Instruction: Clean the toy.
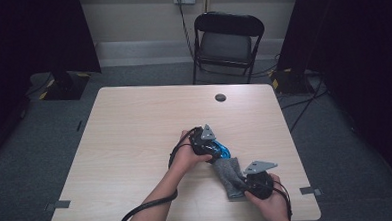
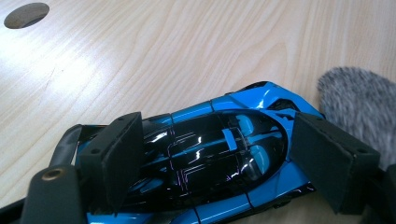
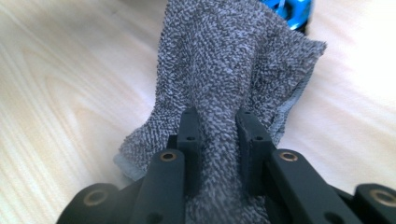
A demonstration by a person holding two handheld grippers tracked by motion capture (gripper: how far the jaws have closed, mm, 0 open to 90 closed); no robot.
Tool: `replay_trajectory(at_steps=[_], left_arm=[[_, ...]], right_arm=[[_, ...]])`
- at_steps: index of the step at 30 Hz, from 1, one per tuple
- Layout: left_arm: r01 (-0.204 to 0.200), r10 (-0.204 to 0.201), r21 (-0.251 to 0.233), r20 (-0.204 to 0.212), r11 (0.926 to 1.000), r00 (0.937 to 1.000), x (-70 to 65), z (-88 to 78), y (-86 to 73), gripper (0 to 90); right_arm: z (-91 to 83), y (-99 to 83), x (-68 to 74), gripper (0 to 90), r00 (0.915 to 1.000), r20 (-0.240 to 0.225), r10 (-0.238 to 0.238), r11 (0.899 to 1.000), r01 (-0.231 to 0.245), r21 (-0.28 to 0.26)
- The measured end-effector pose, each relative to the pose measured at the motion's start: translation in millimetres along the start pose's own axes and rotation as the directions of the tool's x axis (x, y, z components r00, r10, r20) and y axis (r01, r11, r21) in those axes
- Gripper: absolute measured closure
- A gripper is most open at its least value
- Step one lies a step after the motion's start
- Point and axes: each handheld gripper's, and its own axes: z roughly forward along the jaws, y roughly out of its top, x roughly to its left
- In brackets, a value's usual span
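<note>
A blue and black toy car (image 1: 225,152) rests on the wooden table (image 1: 134,128) near its front middle. My left gripper (image 1: 213,147) reaches over it, and in the left gripper view its two pads press against the sides of the car (image 2: 261,100), so my left gripper (image 2: 219,154) is shut on it. Beside the car's nose lies a grey terry cloth (image 1: 228,173). My right gripper (image 1: 243,181) is at the cloth's near end. In the right gripper view my right gripper (image 3: 217,140) is shut on a raised fold of the cloth (image 3: 233,60), with the car (image 3: 289,11) just past its far edge.
A round cable hole (image 1: 220,97) sits in the table's far middle. A black folding chair (image 1: 227,39) stands behind the table. Bare wood spreads across the table's left half. The front edge runs close behind both hands.
</note>
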Motion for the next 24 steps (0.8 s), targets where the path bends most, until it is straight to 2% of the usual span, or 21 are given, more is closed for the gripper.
replay_trajectory(at_steps=[8, 17, 19, 22, 24], left_arm=[[0.001, -0.002, 0.003, 0.002, 1.0000, 1.0000, 0.5, 0.0, 0.3, 18.0], [0.001, -0.001, -0.005, 0.004, 1.0000, 1.0000, 0.5, -0.1, -0.7, 18.0], [0.000, 0.000, -0.005, 0.004, 1.0000, 1.0000, 0.6, -0.1, -0.8, 18.0], [-0.001, 0.001, -0.006, 0.005, 1.0000, 1.0000, 0.8, -0.2, -1.0, 18.0], [-0.002, 0.002, -0.006, 0.007, 1.0000, 1.0000, 1.1, -0.2, -1.0, 18.1]], right_arm=[[-16.4, 11.8, -24.5, 74.5, 0.9999, 0.000, 0.017, 0.999, -0.017, -0.037], [-25.7, 28.5, -67.0, 74.7, 0.9980, 0.057, 0.027, 0.997, -0.023, -0.076], [-23.0, 33.7, -78.1, 74.7, 0.9983, 0.056, 0.014, 0.995, -0.009, -0.099], [-13.7, 40.4, -90.7, 74.7, 0.9974, 0.072, -0.007, 0.995, 0.014, -0.097], [-6.5, 44.6, -98.7, 74.6, 0.9970, 0.077, -0.004, 0.995, 0.012, -0.096]])
